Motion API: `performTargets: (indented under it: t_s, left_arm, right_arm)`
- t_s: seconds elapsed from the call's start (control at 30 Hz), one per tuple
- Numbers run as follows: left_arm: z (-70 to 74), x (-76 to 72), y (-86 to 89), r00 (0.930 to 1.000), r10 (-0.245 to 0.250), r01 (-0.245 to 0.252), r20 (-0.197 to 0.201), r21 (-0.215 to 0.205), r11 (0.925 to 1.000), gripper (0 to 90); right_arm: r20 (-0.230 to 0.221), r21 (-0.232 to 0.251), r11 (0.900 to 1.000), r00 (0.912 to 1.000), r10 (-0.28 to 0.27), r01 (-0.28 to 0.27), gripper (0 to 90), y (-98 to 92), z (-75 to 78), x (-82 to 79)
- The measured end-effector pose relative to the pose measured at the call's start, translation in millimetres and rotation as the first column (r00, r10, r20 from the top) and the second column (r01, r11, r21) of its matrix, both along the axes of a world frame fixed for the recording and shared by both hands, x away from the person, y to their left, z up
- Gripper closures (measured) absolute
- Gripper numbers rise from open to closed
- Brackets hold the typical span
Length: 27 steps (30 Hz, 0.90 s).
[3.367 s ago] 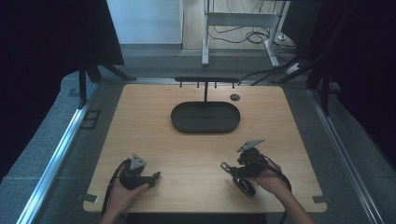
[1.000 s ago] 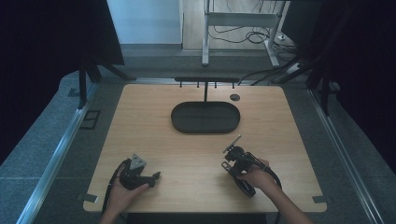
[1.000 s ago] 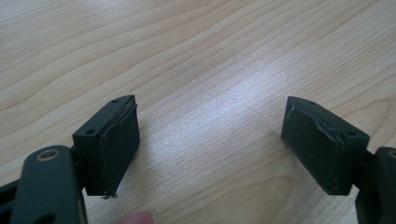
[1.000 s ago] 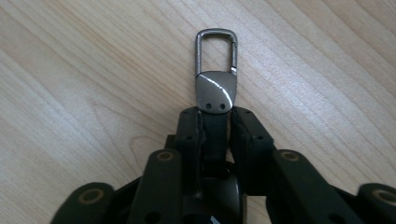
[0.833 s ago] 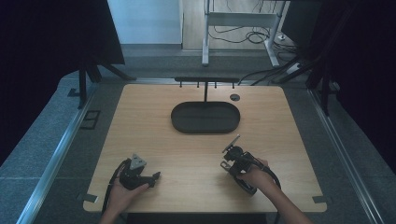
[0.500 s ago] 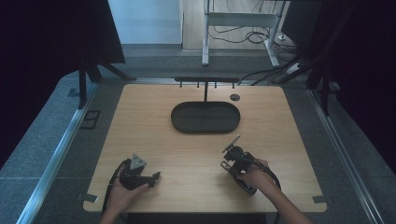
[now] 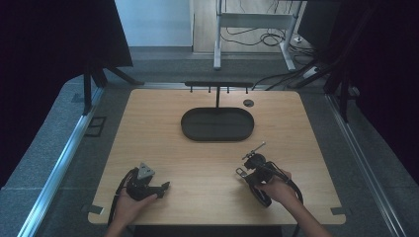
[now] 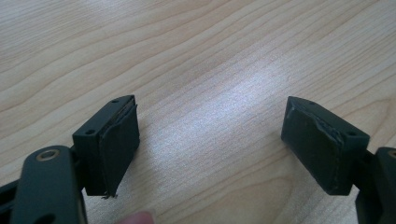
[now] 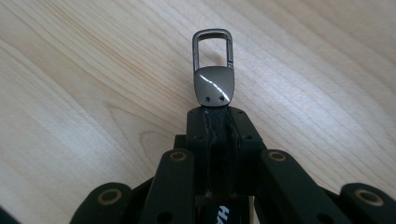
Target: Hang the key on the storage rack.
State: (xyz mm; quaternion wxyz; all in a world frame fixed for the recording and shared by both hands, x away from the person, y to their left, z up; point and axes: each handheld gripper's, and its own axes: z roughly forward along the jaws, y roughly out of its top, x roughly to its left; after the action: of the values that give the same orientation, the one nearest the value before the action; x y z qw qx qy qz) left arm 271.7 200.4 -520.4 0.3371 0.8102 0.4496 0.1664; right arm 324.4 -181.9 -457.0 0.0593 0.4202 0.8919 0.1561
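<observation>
My right gripper (image 9: 215, 116) is shut on a small metal key clip (image 9: 213, 79). The clip has a grey plate with two rivets and a rectangular snap loop, and it sticks out past the fingertips just above the wooden table. In the high view the right gripper (image 7: 252, 162) sits at the front right of the table, with the clip (image 7: 255, 149) pointing toward the far right. The left gripper (image 7: 163, 186) rests at the front left, held by a hand. In its own view the left gripper (image 8: 210, 140) stands open over bare wood, with nothing between the pads.
A black oval tray (image 7: 193, 129) lies in the far middle of the table (image 7: 148, 128). Behind it stands a black rack with small hooks (image 7: 217, 85). A round cable grommet (image 7: 248, 102) sits at the back right. Cables trail from both grippers over the front edge.
Since the earliest frame the right hand has rolled and shifted slightly left, and the metal clip now juts from its jaws. Over the last second nothing visibly moved. The left hand stayed put.
</observation>
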Motion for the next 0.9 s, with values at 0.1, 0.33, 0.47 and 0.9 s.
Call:
performTargets:
  t_s: [0.1,0.33,0.47,0.9]
  left_arm:
    - [-0.1,0.2,-0.1,1.0,0.001,-0.001,-0.001,-0.003,1.0,19.4]
    - [0.0,0.2,0.0,1.0,0.001,-0.001,-0.002,-0.003,1.0,19.4]
    - [0.0,0.2,0.0,1.0,0.001,-0.001,-0.002,-0.003,1.0,19.4]
    - [0.2,0.5,0.3,1.0,-0.001,0.001,-0.005,-0.002,1.0,19.5]
  right_arm:
    - [0.038,0.037,0.999,0.9992,-0.012,0.01,80.9,-5.9,10.9,-4.3]
    - [0.114,0.1,0.995,0.9932,-0.026,0.015,81.0,-16.8,34.8,-10.3]
    - [0.161,0.14,0.99,0.9859,-0.046,0.024,81.0,-23.3,48.5,-12.5]
    - [0.229,0.192,0.981,0.9706,-0.073,0.029,81.0,-32.7,60.6,-16.2]
